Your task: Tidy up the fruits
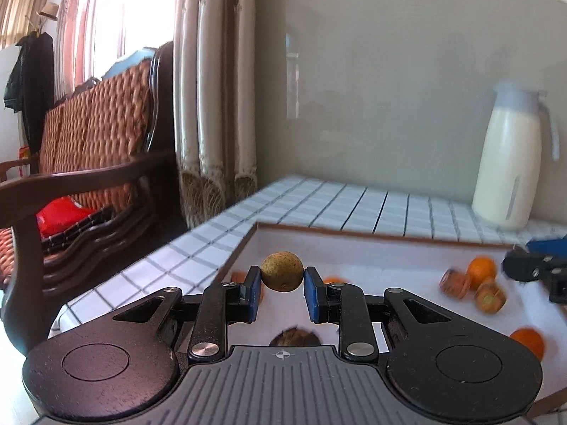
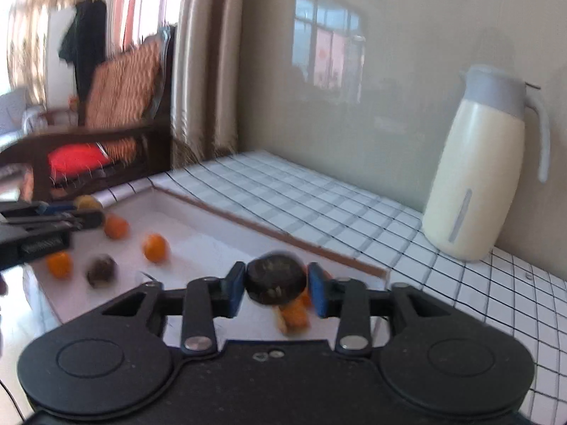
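Note:
My left gripper (image 1: 282, 279) is shut on a round tan-brown fruit (image 1: 282, 270) and holds it above the white tray (image 1: 372, 248). My right gripper (image 2: 276, 283) is shut on a dark, flattened round fruit (image 2: 275, 282) above the same tray (image 2: 212, 244). Several small orange fruits (image 1: 481, 270) and brownish ones (image 1: 455, 283) lie in the tray. In the right wrist view, oranges (image 2: 155, 247) and a dark fruit (image 2: 102, 270) lie in the tray, and the left gripper (image 2: 85, 212) shows at the left edge with its fruit. The right gripper (image 1: 531, 269) shows at the left view's right edge.
The tray rests on a white tiled counter (image 2: 319, 205). A cream thermos jug (image 2: 478, 177) stands at the back right by the wall; it also shows in the left wrist view (image 1: 510, 163). A wooden wicker chair (image 1: 88, 163) and curtains (image 1: 212, 106) are to the left of the counter.

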`<state>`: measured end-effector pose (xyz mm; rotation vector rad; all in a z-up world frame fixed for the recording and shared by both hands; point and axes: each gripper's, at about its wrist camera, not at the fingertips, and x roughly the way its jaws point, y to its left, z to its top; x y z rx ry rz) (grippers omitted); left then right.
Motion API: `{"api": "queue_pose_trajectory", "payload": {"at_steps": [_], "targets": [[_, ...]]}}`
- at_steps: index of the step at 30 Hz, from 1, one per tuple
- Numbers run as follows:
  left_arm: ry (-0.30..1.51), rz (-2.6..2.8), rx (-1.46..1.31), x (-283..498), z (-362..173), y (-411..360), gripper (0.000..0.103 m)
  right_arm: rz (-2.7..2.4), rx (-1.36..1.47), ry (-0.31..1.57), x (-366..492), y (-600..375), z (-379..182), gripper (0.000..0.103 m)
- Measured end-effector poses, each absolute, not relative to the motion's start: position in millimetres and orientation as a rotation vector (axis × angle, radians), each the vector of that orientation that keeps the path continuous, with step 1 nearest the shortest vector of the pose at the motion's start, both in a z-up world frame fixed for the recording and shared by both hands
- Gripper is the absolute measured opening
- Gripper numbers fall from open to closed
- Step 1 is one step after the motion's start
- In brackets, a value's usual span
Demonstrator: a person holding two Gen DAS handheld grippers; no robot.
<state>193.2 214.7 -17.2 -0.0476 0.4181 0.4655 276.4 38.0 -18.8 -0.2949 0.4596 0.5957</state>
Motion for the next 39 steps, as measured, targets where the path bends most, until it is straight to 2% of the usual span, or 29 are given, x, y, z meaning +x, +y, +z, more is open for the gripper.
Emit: {"api": "queue_pose_trajectory", "payload": {"at_steps": [1,2,3,21,27,39], "targets": [[0.411,0.483,-0.029,191,-18,213,0.067,0.566,-0.284,0.42,275,33,-19,0.098],[0.375,0.524,-0.01,186,-17,211,0.1,0.555,-0.259,0.389,273,27,-18,0.097],[0.314,0.559,0.012,181,-16,208,0.103,0.549,-0.246,0.398,274,25,-18,0.097],[0.335,0.503,0.014,180,-13,202,0.103,0.539,-0.231,0.397,273,24,-19,0.097],[0.336,0.496,-0.006,173,-4,197,0.103,0.547,-0.191,0.397,264,18,-3,0.097],[0.26,0.385,0.022,74,37,129,0.103,0.551,-0.256,0.282,144,-30,46,0.097]]}}
